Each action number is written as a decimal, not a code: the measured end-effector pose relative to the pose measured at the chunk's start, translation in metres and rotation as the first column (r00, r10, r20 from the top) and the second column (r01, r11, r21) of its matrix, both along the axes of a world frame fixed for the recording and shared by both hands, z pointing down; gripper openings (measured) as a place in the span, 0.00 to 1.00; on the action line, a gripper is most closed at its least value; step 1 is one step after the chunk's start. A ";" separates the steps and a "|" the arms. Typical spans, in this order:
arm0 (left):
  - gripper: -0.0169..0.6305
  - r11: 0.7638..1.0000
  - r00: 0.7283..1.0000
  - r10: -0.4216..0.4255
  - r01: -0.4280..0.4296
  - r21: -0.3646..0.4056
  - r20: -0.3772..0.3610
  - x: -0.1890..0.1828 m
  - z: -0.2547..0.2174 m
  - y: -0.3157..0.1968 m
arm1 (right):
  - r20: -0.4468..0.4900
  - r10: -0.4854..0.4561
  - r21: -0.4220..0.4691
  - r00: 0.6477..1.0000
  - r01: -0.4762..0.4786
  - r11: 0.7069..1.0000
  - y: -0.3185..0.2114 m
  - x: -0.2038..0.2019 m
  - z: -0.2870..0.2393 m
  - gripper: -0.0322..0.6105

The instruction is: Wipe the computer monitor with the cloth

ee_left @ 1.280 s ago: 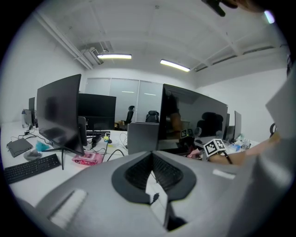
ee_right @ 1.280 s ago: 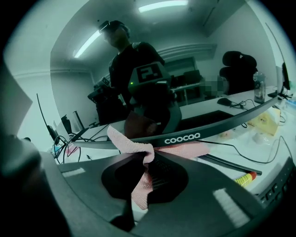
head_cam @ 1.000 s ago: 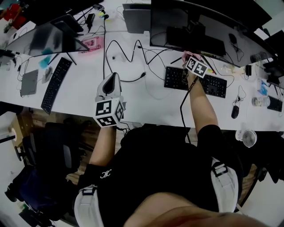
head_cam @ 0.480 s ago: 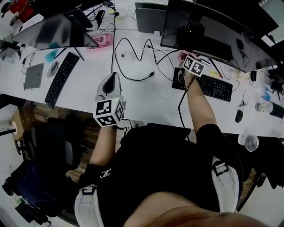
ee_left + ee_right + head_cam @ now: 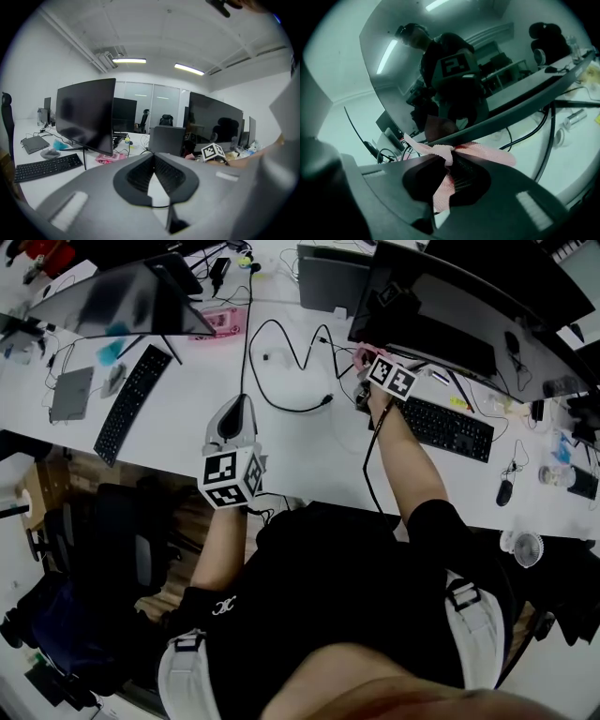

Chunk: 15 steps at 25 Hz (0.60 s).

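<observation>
Seen from overhead, a person stands at a white bench (image 5: 187, 418) crowded with screens, keyboards and cables, with a hand-held gripper in each hand.

The right hand-held gripper (image 5: 450, 164) is pinching a pink cloth (image 5: 487, 152). It holds the cloth against the bottom edge of a large dark monitor (image 5: 450, 315) at the far side of the bench. The glossy screen reflects the person and the gripper's marker cube.

Over the last second this gripper has slid to the person's left along the monitor's lower edge. It was above the left-middle part of the keyboard (image 5: 441, 427) and is now at the keyboard's left end, near the screen's lower left corner. That suggests a wiping stroke is in progress and close to finishing at that corner, with most of the screen above probably still to be covered.

The left hand-held gripper (image 5: 153, 159) has stayed near the bench's near edge, its jaws pressed together on nothing.
</observation>
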<state>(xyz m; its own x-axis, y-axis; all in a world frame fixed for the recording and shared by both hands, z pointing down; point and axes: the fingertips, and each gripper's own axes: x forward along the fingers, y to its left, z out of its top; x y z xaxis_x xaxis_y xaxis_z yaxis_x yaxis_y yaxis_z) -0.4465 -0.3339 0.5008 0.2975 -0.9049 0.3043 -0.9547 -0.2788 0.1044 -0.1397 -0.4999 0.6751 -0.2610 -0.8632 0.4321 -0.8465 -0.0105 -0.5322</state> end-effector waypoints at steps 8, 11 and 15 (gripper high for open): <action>0.10 1.000 1.000 -0.017 0.017 -0.001 -0.008 -0.015 0.002 -0.004 | 0.205 0.047 -0.018 0.978 -0.044 0.999 -0.013 -0.052 0.000 0.07; 0.10 1.000 1.000 -0.022 0.022 -0.011 -0.008 -0.020 0.006 -0.004 | 0.323 0.114 -0.028 0.939 -0.111 0.993 -0.016 -0.060 -0.005 0.07; 0.10 1.000 1.000 -0.020 0.019 -0.011 -0.009 -0.021 0.007 -0.003 | 0.421 0.186 -0.060 0.888 -0.177 0.982 -0.014 -0.060 -0.007 0.07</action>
